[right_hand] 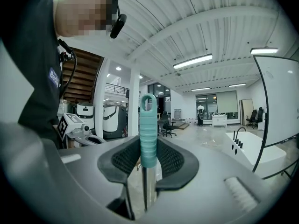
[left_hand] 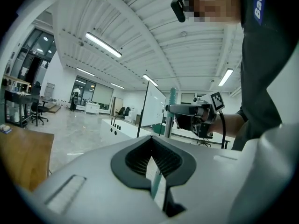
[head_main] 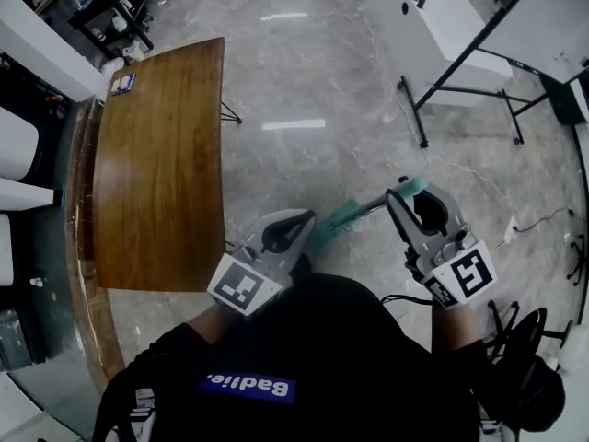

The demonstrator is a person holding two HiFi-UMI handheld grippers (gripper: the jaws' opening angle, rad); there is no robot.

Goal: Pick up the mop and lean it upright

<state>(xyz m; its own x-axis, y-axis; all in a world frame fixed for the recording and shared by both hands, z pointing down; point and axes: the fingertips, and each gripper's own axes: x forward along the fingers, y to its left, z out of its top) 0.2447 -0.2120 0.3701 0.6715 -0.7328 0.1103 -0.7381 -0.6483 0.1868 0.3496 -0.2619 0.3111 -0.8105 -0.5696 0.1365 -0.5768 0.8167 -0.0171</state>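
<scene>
**Q:** Where is the mop (head_main: 342,217) in this shot?

**A:** Raised in front of the person, beside the wooden table (head_main: 161,155) and above the polished floor (head_main: 304,81). Its lower end is hidden behind the person's body, so whether it clears the ground cannot be told. Nothing props it yet.

**Q:** And the hold on it?

**A:** The right tool (right_hand: 149,146) is clenched on the pole just under the ribbed teal handle (right_hand: 148,120), near the top end, seemingly to steer the tip. The left tool (left_hand: 152,143) is closed on a teal section further down, apparently to take the weight.

**Q:** Why two holds set apart?

**A:** A long pole would likely pivot in a single grip. Spread holds probably keep it near upright until a surface is found to lean it on.
</scene>
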